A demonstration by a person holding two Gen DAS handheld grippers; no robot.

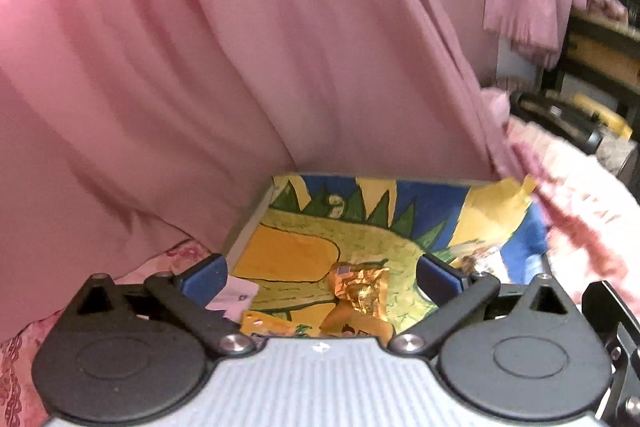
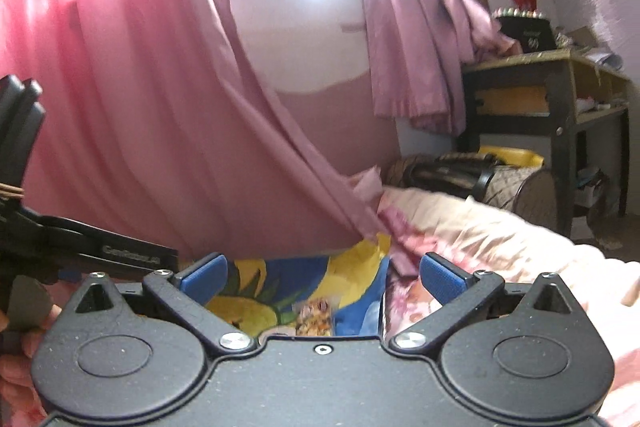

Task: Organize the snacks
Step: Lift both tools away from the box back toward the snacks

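A tray [image 1: 248,219] with a bright painted picture in yellow, green and blue lies on the bed below my left gripper [image 1: 320,277]. Crumpled gold-foil snack wrappers [image 1: 360,289] lie on it, with orange packets [image 1: 272,327] nearer the camera. The left gripper stands open above them, nothing between its blue pads [image 1: 204,277]. In the right wrist view my right gripper [image 2: 320,277] is open too, with nothing between its pads, above the tray's right end [image 2: 280,279], where a small printed snack packet [image 2: 314,317] lies. The left gripper's black body [image 2: 120,251] shows at the left edge.
A pink curtain [image 1: 180,67] hangs close behind the tray. A floral bedspread [image 2: 500,247] stretches to the right. Beyond it stand a dark wooden desk [image 2: 560,87] and a black and yellow object [image 2: 480,163] on the floor. A white slip of paper [image 1: 236,295] lies left of the tray.
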